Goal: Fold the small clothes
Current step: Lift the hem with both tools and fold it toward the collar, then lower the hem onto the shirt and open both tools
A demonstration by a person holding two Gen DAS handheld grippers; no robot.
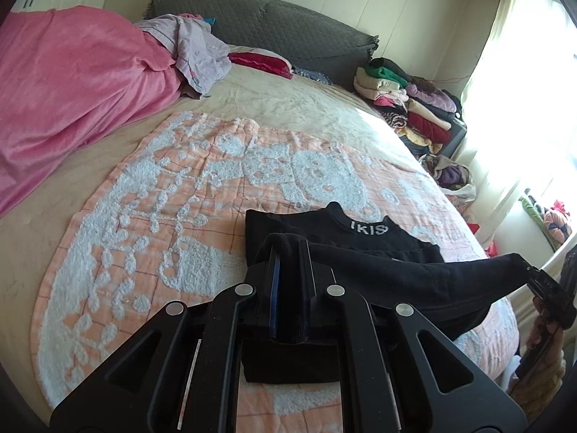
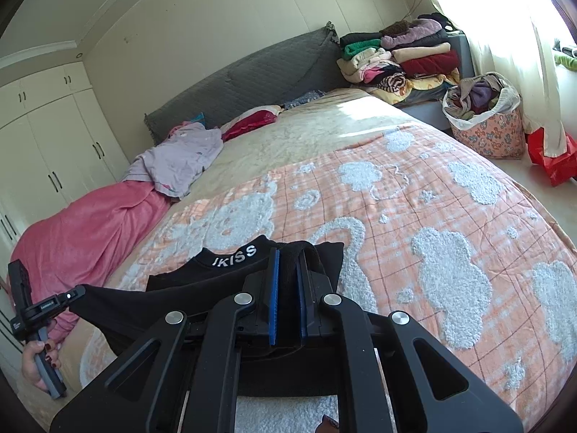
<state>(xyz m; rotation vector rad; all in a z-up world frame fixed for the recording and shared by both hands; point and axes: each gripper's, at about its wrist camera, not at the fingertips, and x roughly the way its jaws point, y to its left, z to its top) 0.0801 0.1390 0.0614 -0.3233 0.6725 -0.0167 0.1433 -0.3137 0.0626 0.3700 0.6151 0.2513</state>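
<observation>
- A black garment [image 1: 378, 278] with white lettering at its collar lies partly on the peach-and-white blanket [image 1: 173, 195] covering the bed [image 2: 324, 122], just ahead of both tools, its near edge lifted clear and stretched between them.
- The left tool [image 1: 288, 252] is pressed together on one corner of that edge; the right tool [image 2: 286, 274], blue pads showing, pinches the opposite corner.
- The cloth sags in a soft curve between the two grips, suggesting light, limp knit that will drape and slip rather than hold a crease; the corners of the hem look the best places to hold it.
- Both tools angle downward toward the bed. The left hand [image 2: 38, 357], seen from the right camera, wraps the handle well off to that tool's left.
- A pink cover [image 1: 72, 83] and stacked clothes [image 2: 404, 57] sit far beyond the tools.
</observation>
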